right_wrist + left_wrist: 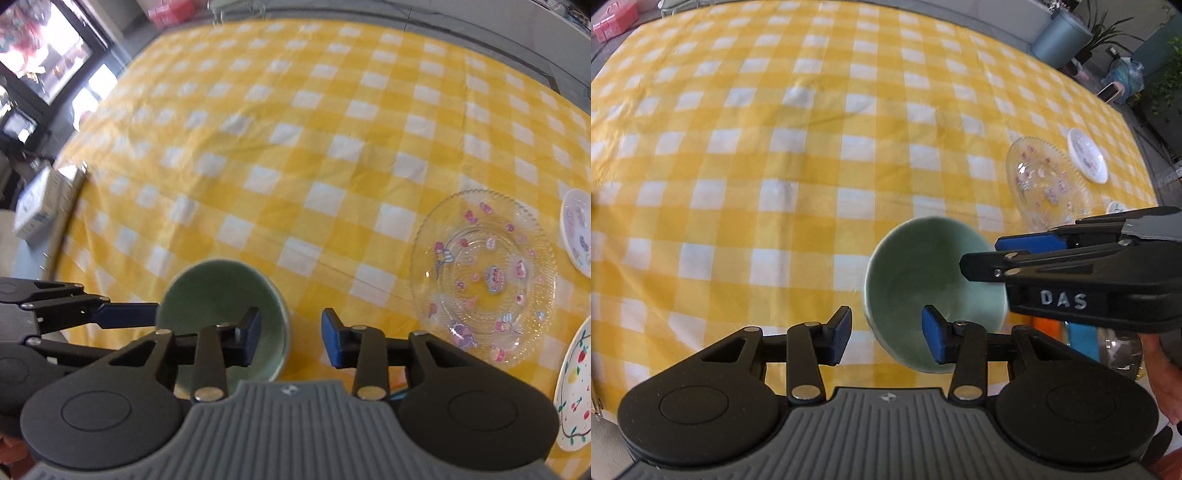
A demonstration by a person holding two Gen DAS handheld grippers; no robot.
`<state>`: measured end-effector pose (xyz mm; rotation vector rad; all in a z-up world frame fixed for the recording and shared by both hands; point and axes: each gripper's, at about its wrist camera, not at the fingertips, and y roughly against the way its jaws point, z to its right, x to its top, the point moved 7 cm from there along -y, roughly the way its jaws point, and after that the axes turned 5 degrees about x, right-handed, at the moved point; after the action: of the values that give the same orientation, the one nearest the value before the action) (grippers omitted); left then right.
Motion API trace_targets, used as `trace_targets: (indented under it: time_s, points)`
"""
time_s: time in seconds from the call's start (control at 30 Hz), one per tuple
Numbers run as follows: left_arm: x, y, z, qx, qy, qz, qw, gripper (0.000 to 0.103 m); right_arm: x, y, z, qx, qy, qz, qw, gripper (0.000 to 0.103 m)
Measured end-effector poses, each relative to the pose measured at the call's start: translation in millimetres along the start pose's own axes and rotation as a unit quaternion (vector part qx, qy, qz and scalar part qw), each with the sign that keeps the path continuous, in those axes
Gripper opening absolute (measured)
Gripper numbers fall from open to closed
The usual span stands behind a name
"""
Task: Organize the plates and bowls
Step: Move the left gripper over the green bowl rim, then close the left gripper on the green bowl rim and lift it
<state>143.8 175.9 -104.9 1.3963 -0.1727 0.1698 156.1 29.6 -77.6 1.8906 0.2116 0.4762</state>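
Observation:
A pale green bowl (pixel 923 280) stands open side up on the yellow checked tablecloth (pixel 757 166). My left gripper (pixel 886 334) straddles its left rim, one blue pad inside and one outside, with cloth showing between the outer pad and the wall; it is open. From the right, my right gripper (pixel 997 254) reaches over the opposite rim. In the right wrist view the right gripper (pixel 290 336) has its left finger inside the bowl (pixel 221 295) and its right pad clear of the rim, open. The left gripper's blue fingertip (pixel 129 314) lies against the bowl's outer wall.
To the right lie a clear glass plate (pixel 484 273) with cartoon prints, a small white plate (pixel 578 229) and a white plate with cherries (pixel 576 387). A box (pixel 40 206) sits at the table's left edge. A hand (pixel 1160 369) holds the right gripper.

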Motion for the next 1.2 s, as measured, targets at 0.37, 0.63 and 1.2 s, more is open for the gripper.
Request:
trace_targets:
  time_s: [0.37, 0.63, 1.2]
  points:
    - [-4.1, -20.3, -4.1, -0.001, 0.024, -0.034, 0.9991, 0.019, -7.2, -30.4, -0.9, 0.007, -0.001, -0.047, 0.999, 0.022]
    - [-2.3, -21.6, -5.1, -0.001, 0.048, -0.033, 0.9983, 0.015, -9.5, -32.3, -2.0, 0.021, -0.008, -0.045, 0.999, 0.014]
    - [11.8, 20.8, -4.8, -0.009, 0.076, 0.010, 0.9971, 0.008, -6.9, 11.5, -0.9, 0.055, -0.070, -0.008, 0.996, 0.006]
